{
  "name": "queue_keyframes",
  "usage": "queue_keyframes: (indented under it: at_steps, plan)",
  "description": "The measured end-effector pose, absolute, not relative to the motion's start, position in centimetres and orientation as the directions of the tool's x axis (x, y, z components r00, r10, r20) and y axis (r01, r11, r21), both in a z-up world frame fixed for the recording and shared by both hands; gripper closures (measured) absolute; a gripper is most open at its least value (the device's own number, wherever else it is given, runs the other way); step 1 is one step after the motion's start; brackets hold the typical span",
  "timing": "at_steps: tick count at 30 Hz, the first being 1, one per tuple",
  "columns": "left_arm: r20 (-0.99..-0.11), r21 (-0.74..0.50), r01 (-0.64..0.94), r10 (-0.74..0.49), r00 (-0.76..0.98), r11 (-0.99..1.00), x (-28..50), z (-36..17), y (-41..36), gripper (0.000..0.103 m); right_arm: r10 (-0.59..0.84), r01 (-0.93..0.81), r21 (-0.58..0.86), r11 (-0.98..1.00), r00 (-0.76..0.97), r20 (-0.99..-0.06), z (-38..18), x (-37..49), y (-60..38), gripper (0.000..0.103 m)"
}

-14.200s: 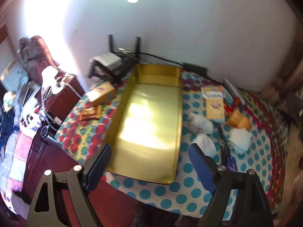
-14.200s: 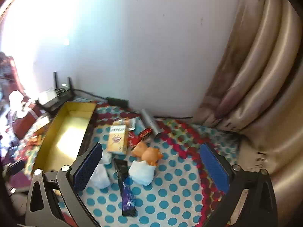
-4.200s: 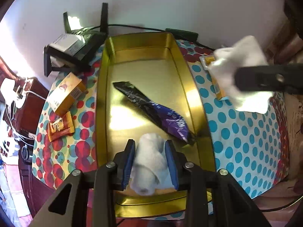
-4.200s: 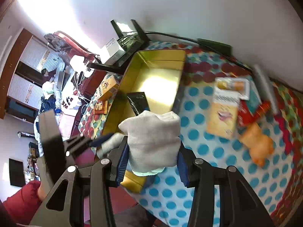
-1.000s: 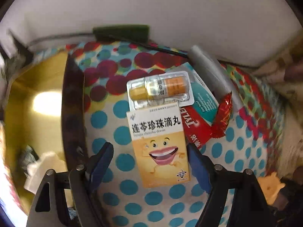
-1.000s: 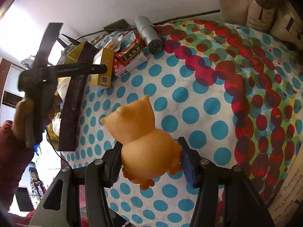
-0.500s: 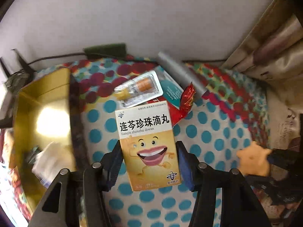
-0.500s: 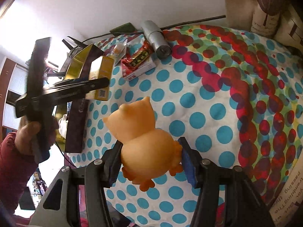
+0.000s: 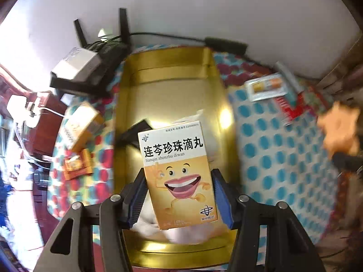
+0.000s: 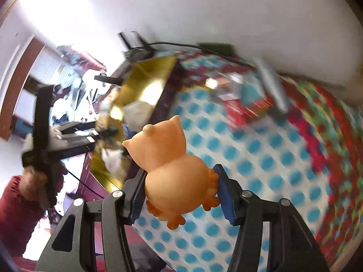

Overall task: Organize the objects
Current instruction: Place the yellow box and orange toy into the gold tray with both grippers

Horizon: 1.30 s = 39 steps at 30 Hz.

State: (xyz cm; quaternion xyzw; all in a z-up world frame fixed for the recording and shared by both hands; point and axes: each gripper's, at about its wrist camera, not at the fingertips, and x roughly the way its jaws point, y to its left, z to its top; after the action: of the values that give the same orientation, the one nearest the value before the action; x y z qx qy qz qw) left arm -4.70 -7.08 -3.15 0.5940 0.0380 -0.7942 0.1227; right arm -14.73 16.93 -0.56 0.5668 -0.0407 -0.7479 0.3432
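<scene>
My left gripper (image 9: pixel 179 195) is shut on a yellow medicine box (image 9: pixel 179 174) with a cartoon mouth, held in the air above the gold tray (image 9: pixel 172 83). White cloths (image 9: pixel 181 233) and a dark wrapper (image 9: pixel 133 133) lie in the tray under the box. My right gripper (image 10: pixel 179 192) is shut on an orange owl toy (image 10: pixel 172 165), lifted over the dotted tablecloth (image 10: pixel 261 158). The toy (image 9: pixel 340 129) also shows at the right edge of the left wrist view. In the right wrist view the tray (image 10: pixel 145 81) sits up left, with the left gripper's black frame (image 10: pixel 43 117) beside it.
A blister pack (image 9: pixel 267 86), a red packet (image 9: pixel 290 108) and a grey tube (image 10: pixel 272 83) lie on the cloth right of the tray. A yellow box (image 9: pixel 84 124) and an orange packet (image 9: pixel 77 163) lie to its left, a router (image 9: pixel 86 61) behind. A hand and red sleeve (image 10: pixel 15 204) hold the left gripper.
The left gripper closed on the medicine box, lifted it off the cloth and carried it left over the tray. The right gripper raised the owl toy and swung toward the tray.
</scene>
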Motion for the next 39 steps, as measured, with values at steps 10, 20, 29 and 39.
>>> queue_keyframes:
  at_steps: [10, 20, 29, 39]
  plan:
    - [-0.961, 0.021, 0.193, -0.073, -0.267, -0.981, -3.3, -3.8, -8.7, 0.043, -0.579, 0.548, 0.470, -0.691, -0.032, -0.814, 0.1, -20.4, 3.0, 0.049]
    - [-0.926, -0.076, 0.157, 0.012, -0.376, -0.985, -2.3, -2.1, -10.6, 0.043, -0.568, 0.484, 0.486, -0.728, -0.030, -0.822, -3.1, -24.3, -3.0, 0.039]
    - [-0.863, -0.230, 0.113, 0.148, -0.483, -0.967, -2.8, 0.6, -10.7, 0.043, -0.562, 0.368, 0.451, -0.813, -0.293, -0.774, 0.0, -20.5, 8.8, 0.033]
    - [-0.862, -0.352, 0.088, 0.286, -0.418, -0.932, -3.9, 0.7, -6.6, 0.043, -0.348, 0.080, 0.339, -0.937, -0.253, -0.903, -5.0, -25.6, 23.7, 0.034]
